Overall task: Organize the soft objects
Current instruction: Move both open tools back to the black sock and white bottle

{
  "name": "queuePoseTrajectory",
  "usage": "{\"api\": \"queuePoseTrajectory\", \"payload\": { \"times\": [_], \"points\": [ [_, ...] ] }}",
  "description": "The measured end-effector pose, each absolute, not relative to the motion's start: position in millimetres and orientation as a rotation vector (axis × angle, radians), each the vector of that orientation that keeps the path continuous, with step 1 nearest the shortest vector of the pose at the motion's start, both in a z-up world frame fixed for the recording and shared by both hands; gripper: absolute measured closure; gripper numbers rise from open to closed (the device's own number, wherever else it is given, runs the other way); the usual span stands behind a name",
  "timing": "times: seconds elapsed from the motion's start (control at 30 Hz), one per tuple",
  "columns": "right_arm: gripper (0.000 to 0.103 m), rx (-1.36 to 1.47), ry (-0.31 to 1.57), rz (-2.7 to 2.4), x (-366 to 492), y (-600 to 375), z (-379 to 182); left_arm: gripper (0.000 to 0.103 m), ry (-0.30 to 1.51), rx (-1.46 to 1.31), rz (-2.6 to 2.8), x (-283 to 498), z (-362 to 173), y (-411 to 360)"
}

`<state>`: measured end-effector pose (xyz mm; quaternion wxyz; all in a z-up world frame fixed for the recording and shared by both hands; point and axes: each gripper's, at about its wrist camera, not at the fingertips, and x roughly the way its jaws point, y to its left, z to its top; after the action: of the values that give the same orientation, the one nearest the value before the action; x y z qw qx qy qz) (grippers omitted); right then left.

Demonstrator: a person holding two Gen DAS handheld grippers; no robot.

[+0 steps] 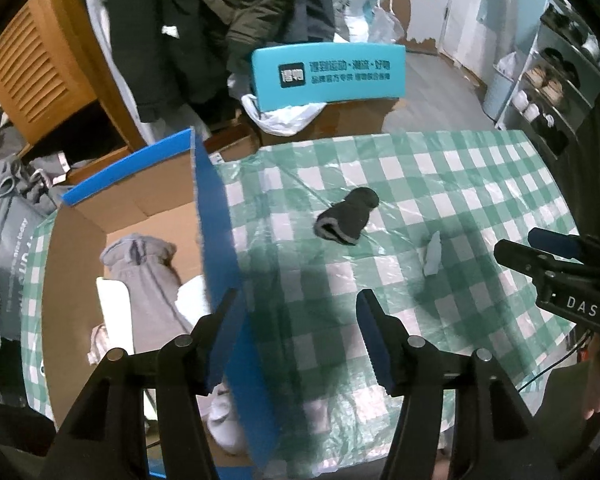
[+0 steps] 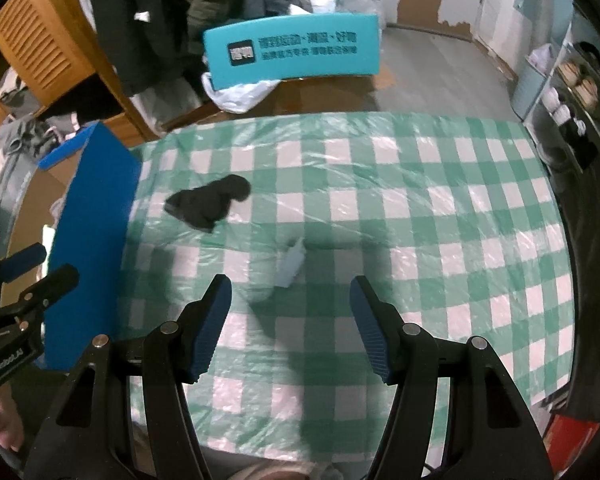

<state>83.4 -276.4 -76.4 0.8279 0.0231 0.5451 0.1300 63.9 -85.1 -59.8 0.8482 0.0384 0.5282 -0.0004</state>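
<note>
A dark grey sock [image 1: 346,218] lies on the green checked tablecloth [image 1: 480,200]; it also shows in the right wrist view [image 2: 210,202]. A small pale blue cloth [image 1: 433,254] lies to its right, just ahead of my right gripper [image 2: 290,318] as a pale blue cloth [image 2: 292,266]. A blue-sided cardboard box [image 1: 148,216] at the table's left holds a grey garment [image 1: 148,276] and white items. My left gripper [image 1: 296,336] is open and empty, straddling the box's right wall. My right gripper is open and empty above the table; it shows at the left wrist view's right edge [image 1: 556,256].
A teal sign [image 1: 328,74] and white plastic bag [image 1: 284,116] stand beyond the table's far edge. Dark coats [image 1: 204,20] hang behind. A wooden cabinet [image 1: 36,76] is at the left, a shoe rack [image 1: 556,92] at the right. Grey clothes [image 1: 8,216] pile left of the box.
</note>
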Motion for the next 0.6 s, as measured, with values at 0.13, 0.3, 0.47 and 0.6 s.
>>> {"api": "queuePoseTrajectory", "payload": {
  "times": [0.13, 0.3, 0.47, 0.6],
  "points": [
    [0.041, 0.064, 1.179, 0.264, 90, -280, -88, 0.043, 1.147, 0.069, -0.01, 74, -72, -91],
    [0.041, 0.071, 1.202, 0.261, 102, -277, -102, 0.043, 1.184, 0.053, -0.008, 86, -87, -93],
    [0.041, 0.037, 1.228, 0.258, 114, -268, -121, 0.043, 1.213, 0.029, -0.008, 98, -102, -95],
    [0.041, 0.025, 1.251, 0.253, 120, -265, -134, 0.043, 1.233, 0.041, -0.008, 108, -114, -98]
  ]
}}
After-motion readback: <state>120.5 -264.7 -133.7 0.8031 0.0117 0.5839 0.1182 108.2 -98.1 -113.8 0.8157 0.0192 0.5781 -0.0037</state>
